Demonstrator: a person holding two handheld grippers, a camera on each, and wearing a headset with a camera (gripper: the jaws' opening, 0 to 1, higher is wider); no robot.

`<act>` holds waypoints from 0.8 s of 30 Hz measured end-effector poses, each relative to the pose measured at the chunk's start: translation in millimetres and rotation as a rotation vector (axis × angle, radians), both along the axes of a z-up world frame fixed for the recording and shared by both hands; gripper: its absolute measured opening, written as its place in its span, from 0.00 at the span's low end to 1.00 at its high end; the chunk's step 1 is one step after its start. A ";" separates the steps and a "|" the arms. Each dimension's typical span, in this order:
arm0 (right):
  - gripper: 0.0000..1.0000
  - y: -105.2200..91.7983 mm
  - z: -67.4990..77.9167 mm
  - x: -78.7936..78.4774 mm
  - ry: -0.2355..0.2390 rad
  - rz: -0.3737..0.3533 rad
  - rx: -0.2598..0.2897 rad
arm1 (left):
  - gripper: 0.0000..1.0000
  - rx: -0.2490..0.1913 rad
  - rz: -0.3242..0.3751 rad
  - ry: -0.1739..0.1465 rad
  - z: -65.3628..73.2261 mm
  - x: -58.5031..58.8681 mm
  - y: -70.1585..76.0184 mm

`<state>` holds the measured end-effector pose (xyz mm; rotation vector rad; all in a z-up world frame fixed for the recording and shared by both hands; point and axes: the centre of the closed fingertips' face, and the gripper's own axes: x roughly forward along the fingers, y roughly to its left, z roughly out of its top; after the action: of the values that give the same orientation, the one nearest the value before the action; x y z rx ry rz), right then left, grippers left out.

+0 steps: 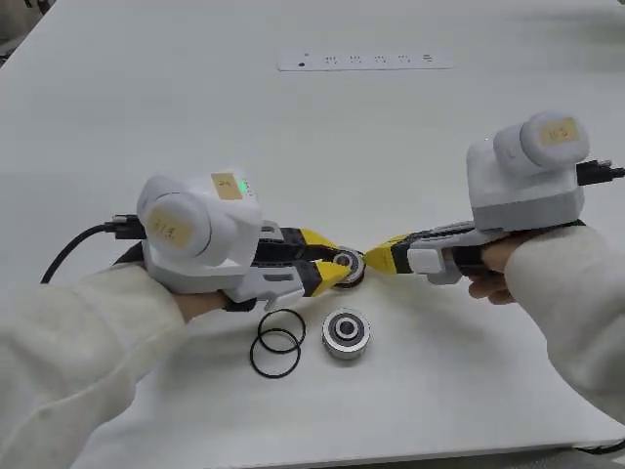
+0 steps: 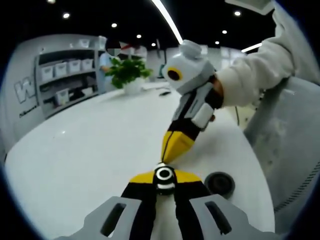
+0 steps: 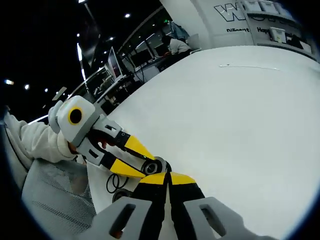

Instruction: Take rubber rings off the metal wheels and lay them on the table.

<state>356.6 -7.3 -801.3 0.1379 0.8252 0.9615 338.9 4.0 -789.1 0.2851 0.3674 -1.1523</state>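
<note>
Head view: high above the held wheel (image 1: 348,266), looking forward and down across the white table (image 1: 293,127), middling range. Left gripper view: close behind the wheel, low to the table, facing the right gripper (image 2: 168,157) beyond it. Right gripper view: close on the wheel's opposite side, rolled, facing the left gripper (image 3: 148,165). All three share the wheel; head and right gripper views share the loose rings (image 1: 277,342) beside it.

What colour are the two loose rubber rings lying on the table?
Black; the rubber rings show best in the head view.
</note>
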 end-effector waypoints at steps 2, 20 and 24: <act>0.00 0.6 1.8 -1.1 0.011 -0.008 0.013 | 0.13 0.000 0.000 0.000 -0.2 0.2 0.1; 0.00 6.7 9.0 -10.1 0.034 0.003 0.033 | 0.13 -0.002 -0.003 -0.006 -1.0 1.1 0.4; 0.00 7.3 9.6 -10.8 0.025 0.013 0.026 | 0.13 -0.003 -0.002 -0.006 -0.8 0.9 0.0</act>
<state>345.9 -0.1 -791.7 0.1668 0.8376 0.9846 339.9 4.1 -790.0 0.2861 0.3597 -1.1541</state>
